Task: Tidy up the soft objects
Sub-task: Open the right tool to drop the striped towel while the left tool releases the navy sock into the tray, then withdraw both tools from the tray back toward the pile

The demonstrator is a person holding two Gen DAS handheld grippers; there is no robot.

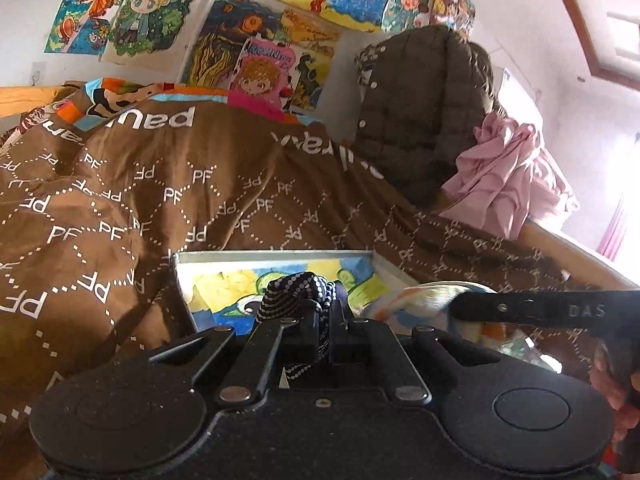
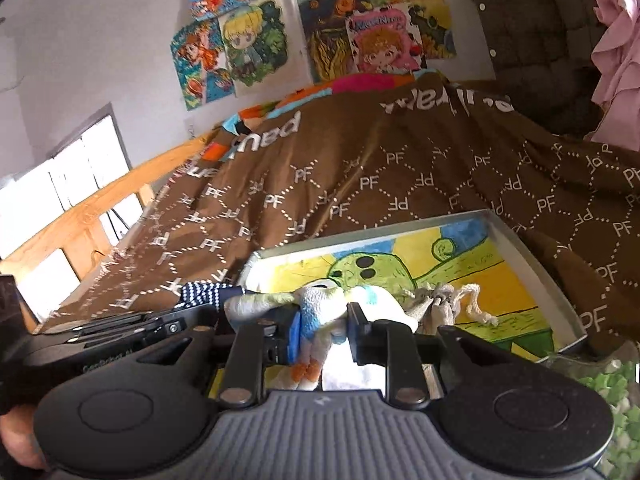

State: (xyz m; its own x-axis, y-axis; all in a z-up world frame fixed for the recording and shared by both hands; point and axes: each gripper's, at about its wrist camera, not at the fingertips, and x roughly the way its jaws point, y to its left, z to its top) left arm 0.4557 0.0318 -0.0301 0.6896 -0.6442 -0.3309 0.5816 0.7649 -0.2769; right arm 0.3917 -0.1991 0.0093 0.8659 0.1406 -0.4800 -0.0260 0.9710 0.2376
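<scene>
Right wrist view: right gripper clamped on pale sock, left gripper pinching dotted sock; both over tray, not yet dropped.

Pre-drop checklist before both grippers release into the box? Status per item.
1. Left gripper shut on dotted navy cloth: ok.
2. Right gripper shut on white plush toy: ok.
3. Box on the brown blanket, open top: ok.
4. Plush over the box interior: ok.
5. Navy cloth fully over the box: cannot tell.
6. Knitted item in the box clear of the drop spot: cannot tell.
</scene>
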